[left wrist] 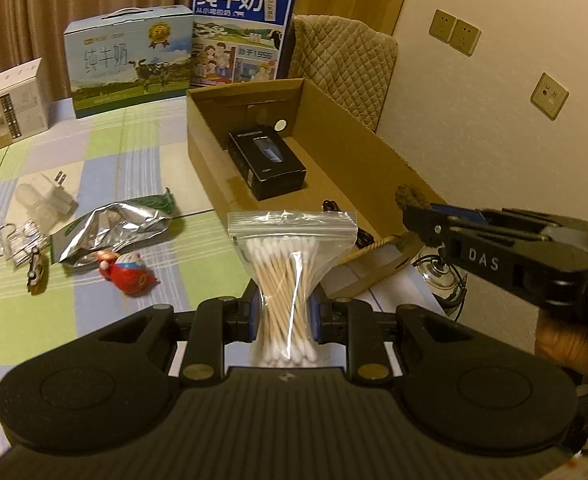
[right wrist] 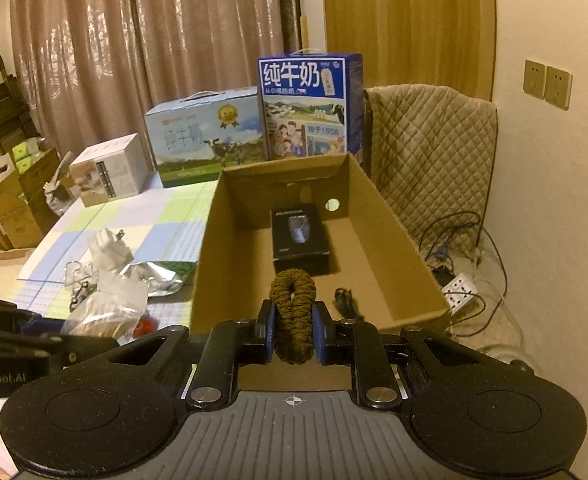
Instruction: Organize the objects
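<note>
Tablecloth (left wrist: 106,312) in green, blue and white checks covers the work surface. Far left at the back stands a small white carton (left wrist: 12,110), then a pale blue milk case (left wrist: 130,66) with a handle, then a taller dark blue milk case (left wrist: 242,28) upright beside it. On the cloth near the left edge lie metal clips (left wrist: 16,240), a white plug adapter (left wrist: 54,196), a crumpled foil pouch (left wrist: 114,228) and a red and white toy figure (left wrist: 130,274), all loosely grouped. Centre foreground: left gripper (left wrist: 284,316) is clamped on a zip bag of cotton swabs (left wrist: 290,256), pinching it at the waist so the bag stands upright above the cloth, just short of the near wall of the cardboard box (left wrist: 334,120). Box is open-topped and sits right of centre; a black product box (left wrist: 268,164) lies flat on its floor toward the far end. Right gripper (right wrist: 294,330) hangs over the near end of the cardboard box, pinched tight on a brown braided loop (right wrist: 293,312), folded double and sticking up between the fingers. A small dark tuft (right wrist: 346,300) shows just right of the loop, inside the box. Behind the box, a quilted beige cover (right wrist: 430,152) drapes a chair; cables and a white power strip (right wrist: 460,288) lie on the floor at right, against the wall.
</note>
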{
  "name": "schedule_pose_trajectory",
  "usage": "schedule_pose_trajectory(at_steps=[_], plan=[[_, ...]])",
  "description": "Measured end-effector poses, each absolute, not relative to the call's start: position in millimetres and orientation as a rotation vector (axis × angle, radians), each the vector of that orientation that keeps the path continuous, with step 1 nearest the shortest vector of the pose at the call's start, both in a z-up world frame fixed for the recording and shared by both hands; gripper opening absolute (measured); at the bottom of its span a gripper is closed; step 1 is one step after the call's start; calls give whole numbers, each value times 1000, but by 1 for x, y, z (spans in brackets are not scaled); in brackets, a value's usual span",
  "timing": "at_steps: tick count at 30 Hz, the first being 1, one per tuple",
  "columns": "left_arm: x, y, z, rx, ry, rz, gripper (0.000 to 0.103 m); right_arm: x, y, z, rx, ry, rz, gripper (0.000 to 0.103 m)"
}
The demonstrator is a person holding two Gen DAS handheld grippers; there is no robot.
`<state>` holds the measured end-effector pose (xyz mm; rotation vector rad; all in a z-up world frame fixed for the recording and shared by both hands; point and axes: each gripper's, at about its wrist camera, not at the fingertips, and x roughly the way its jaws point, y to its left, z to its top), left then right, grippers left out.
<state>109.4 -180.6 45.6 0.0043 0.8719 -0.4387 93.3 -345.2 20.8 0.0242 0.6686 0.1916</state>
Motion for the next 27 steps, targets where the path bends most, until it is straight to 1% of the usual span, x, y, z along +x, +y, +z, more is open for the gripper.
schedule_pose_trajectory(at_steps=[11,23,24,25,26,27], plan=[[153,-208,45,-15,878,-451,19,133,-372,25,28,676,182,15],[193,-239,47,-65,864,-475,21,163,-387,15,38,706,171,16],[195,-242,48,-64,856,-468,24,164,-388,14,40,709,170,16],[196,-243,48,-64,851,-458,33,165,-388,13,42,712,169,16],[198,-245,48,-68,850,-456,36,165,-389,13,43,713,170,16],[199,-245,48,-74,849,-463,37,165,-389,13,43,714,170,16]])
